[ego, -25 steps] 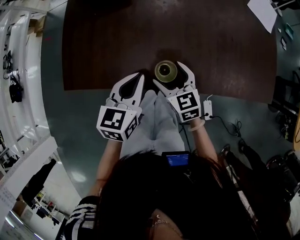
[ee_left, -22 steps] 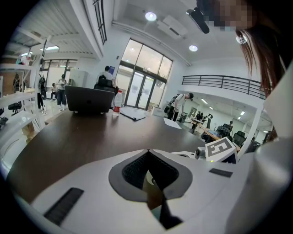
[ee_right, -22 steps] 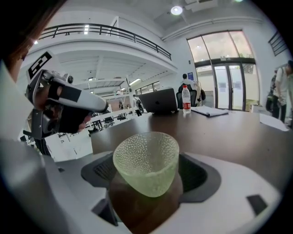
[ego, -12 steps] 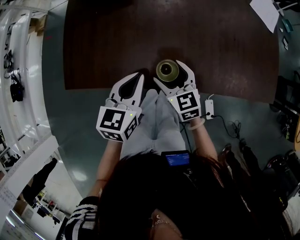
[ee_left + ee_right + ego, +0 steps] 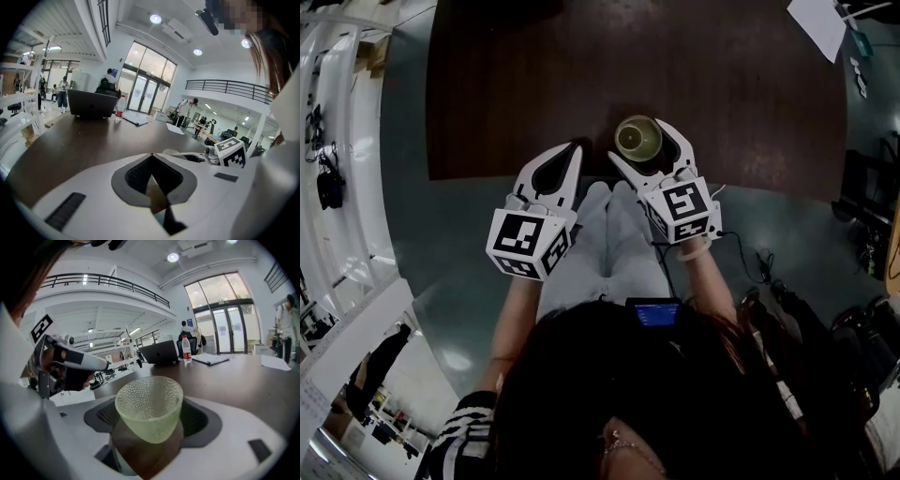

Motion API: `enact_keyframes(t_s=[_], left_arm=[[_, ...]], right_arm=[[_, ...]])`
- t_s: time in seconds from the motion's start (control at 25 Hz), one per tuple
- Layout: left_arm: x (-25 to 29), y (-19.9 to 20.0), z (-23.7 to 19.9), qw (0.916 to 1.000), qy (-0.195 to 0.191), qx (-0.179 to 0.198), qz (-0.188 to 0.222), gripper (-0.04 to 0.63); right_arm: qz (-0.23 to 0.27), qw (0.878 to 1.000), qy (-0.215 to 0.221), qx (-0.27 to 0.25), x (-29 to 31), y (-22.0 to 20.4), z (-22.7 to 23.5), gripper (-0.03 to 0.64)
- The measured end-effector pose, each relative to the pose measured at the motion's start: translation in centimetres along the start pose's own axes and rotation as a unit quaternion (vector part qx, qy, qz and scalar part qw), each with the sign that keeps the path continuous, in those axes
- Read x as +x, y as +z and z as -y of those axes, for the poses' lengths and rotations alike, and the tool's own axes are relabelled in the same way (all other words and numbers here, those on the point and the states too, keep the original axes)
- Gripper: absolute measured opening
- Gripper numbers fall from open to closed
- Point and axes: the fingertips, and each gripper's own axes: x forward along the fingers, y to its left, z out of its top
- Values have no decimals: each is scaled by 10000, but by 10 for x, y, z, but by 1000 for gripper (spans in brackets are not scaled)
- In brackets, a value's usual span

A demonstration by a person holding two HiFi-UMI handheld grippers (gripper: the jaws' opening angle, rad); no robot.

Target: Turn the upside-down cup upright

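A pale green dimpled cup (image 5: pixel 637 139) is held mouth up, slightly tilted, just over the front edge of the dark wooden table (image 5: pixel 525 84). My right gripper (image 5: pixel 638 141) is shut on it, one finger on each side. In the right gripper view the cup (image 5: pixel 149 406) fills the space between the dark pads (image 5: pixel 199 420). My left gripper (image 5: pixel 573 150) hovers to the cup's left at the table edge, shut and empty. In the left gripper view its jaws meet at a point (image 5: pixel 151 155), and the cup's rim (image 5: pixel 174 153) shows just beyond.
A laptop (image 5: pixel 161 352) and a water bottle (image 5: pixel 186 348) stand at the table's far end beside a flat dark folder (image 5: pixel 213 359). A white paper (image 5: pixel 816 23) lies at the far right corner. The person's legs are below the table edge, and cables (image 5: pixel 759 258) lie on the floor.
My right gripper has risen a little with the cup in it. The left gripper has stayed where it was, shut.
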Motion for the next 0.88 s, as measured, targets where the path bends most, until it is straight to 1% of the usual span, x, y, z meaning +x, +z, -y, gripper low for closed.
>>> enact_keyframes(t_s=[0.44,0.6,0.88], left_arm=[[-15,7,24,9991,-403,-13,114,8],[-18,12,36,9979,-635,-44,142,43],[-27,21,42,9952,-951,-97,226,75]], right_arm=[[519,9979,195,347,-35,44,-5,400],[771,9934,352,777,-52,57,-7,400],[1190,9786,679,1534,-68,74,-14,400]])
